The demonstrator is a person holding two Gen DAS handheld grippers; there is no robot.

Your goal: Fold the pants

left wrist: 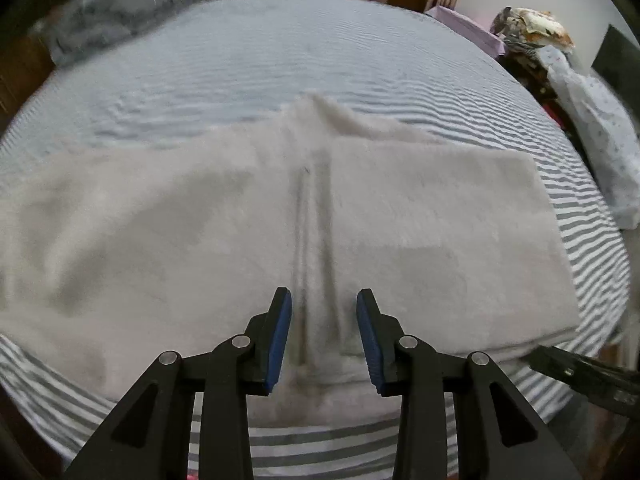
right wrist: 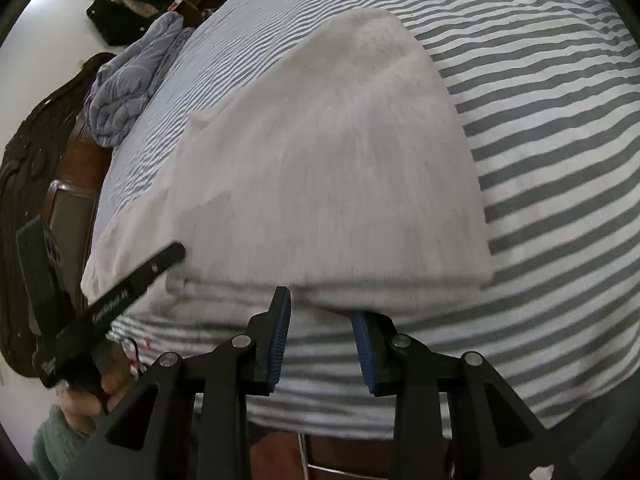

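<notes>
Pale pinkish-white pants (left wrist: pixel 432 240) lie folded flat on a grey-and-white striped bed sheet (left wrist: pixel 280 60). My left gripper (left wrist: pixel 324 300) hangs open just over a raised crease (left wrist: pixel 316 240) near the pants' front edge; its blue pads do not press the cloth. In the right wrist view the pants (right wrist: pixel 328 168) stretch away from me. My right gripper (right wrist: pixel 320 308) stands open at their near edge, and the cloth edge overlaps the tip of its right finger. The other gripper shows in each view: left gripper (right wrist: pixel 140 276), right gripper (left wrist: pixel 580 372).
A crumpled blue-grey blanket (right wrist: pixel 128 80) lies at the bed's far corner. Dotted light fabric (left wrist: pixel 592 128) and clutter are piled past the bed's right side. A dark wooden bed frame (right wrist: pixel 64 208) runs along the left. A hand (right wrist: pixel 92 392) holds the left gripper.
</notes>
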